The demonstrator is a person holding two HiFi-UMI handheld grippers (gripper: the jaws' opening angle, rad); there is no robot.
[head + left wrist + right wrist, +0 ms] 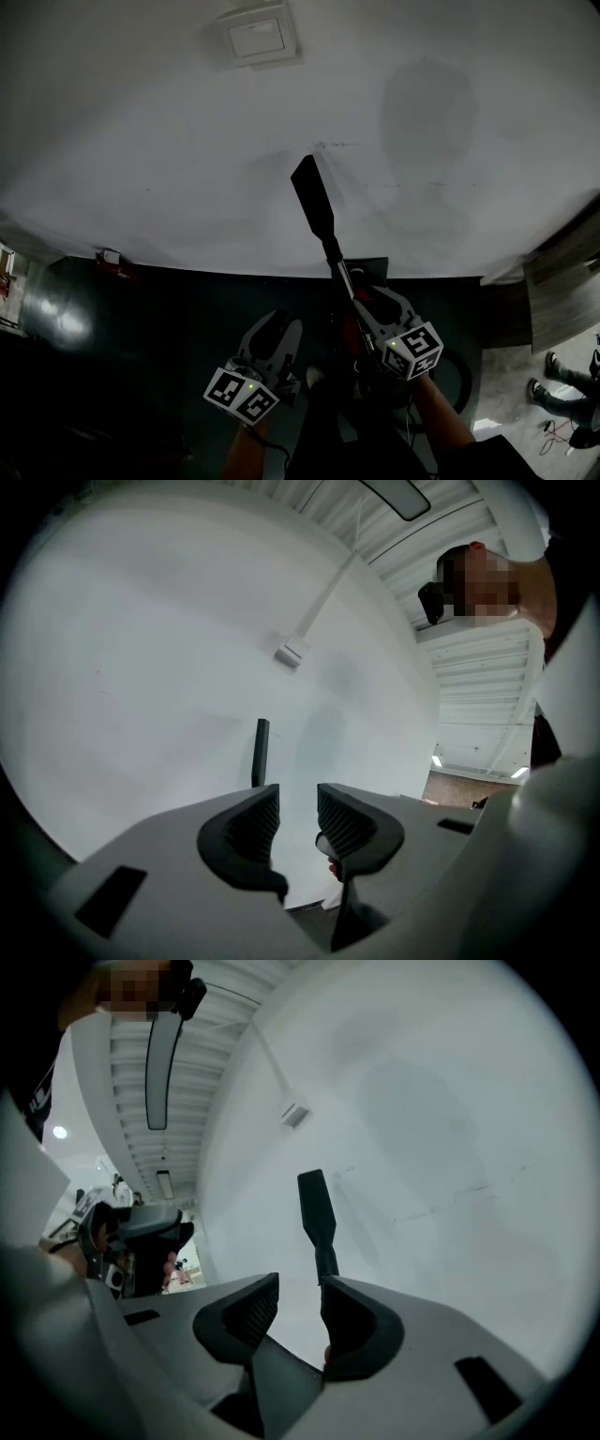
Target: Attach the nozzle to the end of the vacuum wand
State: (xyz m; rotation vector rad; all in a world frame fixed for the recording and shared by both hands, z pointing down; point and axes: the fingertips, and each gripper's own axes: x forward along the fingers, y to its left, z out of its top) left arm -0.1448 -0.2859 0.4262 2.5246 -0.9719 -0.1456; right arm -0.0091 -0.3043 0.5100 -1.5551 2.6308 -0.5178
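The black flat nozzle (312, 197) sits at the top of the thin vacuum wand (339, 267), raised against the white wall. It also shows as a paddle shape, the nozzle (314, 1208), and edge-on as a dark bar, the nozzle (260, 752). My right gripper (367, 309) is at the wand's lower part beside red vacuum parts; in the right gripper view a dark grey piece of it lies low between the jaws of the right gripper (300, 1302). My left gripper (281, 328) hovers to the left of the wand, and the left gripper (298, 808) has a gap with nothing in it.
A white wall box (255, 37) hangs high on the wall. A dark table (169, 309) lies below, with a small red item (111, 261) at its far left edge. A black cable loop (459, 375) and a bystander's feet (562, 384) are at the right.
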